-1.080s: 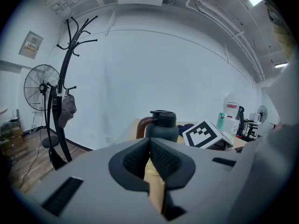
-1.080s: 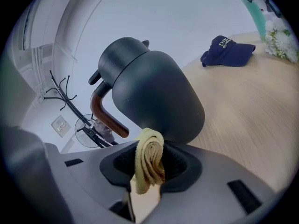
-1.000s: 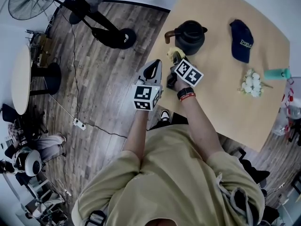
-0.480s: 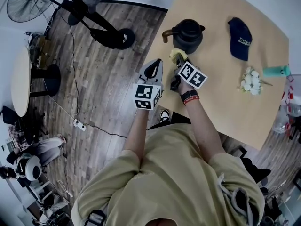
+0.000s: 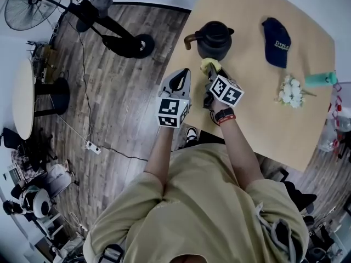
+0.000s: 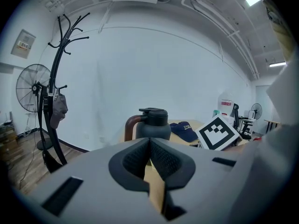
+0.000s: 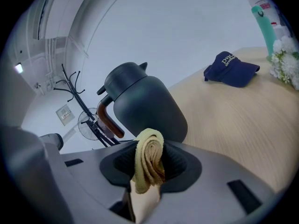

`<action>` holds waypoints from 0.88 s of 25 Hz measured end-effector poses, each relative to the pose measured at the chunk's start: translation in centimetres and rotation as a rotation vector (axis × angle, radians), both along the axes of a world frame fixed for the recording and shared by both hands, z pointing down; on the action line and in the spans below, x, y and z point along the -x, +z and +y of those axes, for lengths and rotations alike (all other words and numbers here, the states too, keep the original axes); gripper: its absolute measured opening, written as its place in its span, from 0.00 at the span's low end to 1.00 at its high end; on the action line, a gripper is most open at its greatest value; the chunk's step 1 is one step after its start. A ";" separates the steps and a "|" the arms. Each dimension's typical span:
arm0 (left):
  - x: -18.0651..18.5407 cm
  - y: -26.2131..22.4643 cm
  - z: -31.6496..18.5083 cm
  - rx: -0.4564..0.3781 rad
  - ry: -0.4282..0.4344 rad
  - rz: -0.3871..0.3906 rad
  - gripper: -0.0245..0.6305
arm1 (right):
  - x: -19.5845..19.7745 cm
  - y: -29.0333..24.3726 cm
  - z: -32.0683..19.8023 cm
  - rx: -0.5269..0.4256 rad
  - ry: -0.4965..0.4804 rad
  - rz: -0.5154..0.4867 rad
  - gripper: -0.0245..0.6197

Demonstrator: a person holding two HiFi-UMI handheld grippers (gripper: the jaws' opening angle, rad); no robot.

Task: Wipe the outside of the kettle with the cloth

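Observation:
A dark grey kettle [image 5: 213, 39] with a brown handle stands near the left edge of the light wooden table [image 5: 258, 92]; it also shows as the kettle [image 7: 142, 106] in the right gripper view and the kettle [image 6: 150, 125] in the left gripper view. My right gripper [image 5: 209, 69] is shut on a bunched yellow cloth [image 7: 148, 160], a short way in front of the kettle. The cloth [image 5: 210, 66] sits just below the kettle in the head view. My left gripper [image 5: 178, 81] hangs off the table's left edge over the floor, jaws shut with nothing in them.
A navy cap [image 5: 275, 35], a bunch of white flowers [image 5: 290, 92] and a teal bottle [image 5: 321, 79] lie on the table's right part. Left of the table are a wooden floor, a coat stand [image 6: 53, 106], a fan [image 6: 32, 87] and a small round table [image 5: 24, 95].
My right gripper with the cloth has edged toward the kettle. The left gripper has stayed where it was.

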State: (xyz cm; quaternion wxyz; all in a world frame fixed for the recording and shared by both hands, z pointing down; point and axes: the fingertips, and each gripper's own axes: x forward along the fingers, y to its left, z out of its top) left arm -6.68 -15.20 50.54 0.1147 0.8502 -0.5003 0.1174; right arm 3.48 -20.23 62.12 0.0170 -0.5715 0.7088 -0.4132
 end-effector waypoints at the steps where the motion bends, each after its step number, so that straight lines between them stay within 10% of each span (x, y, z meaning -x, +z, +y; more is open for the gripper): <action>1: 0.0 0.0 0.0 0.002 0.000 0.000 0.07 | -0.3 -0.2 0.1 -0.005 -0.002 0.008 0.24; 22: -1.3 0.7 0.0 0.017 0.007 -0.004 0.07 | -8.2 -0.3 -2.3 -0.035 0.078 0.160 0.24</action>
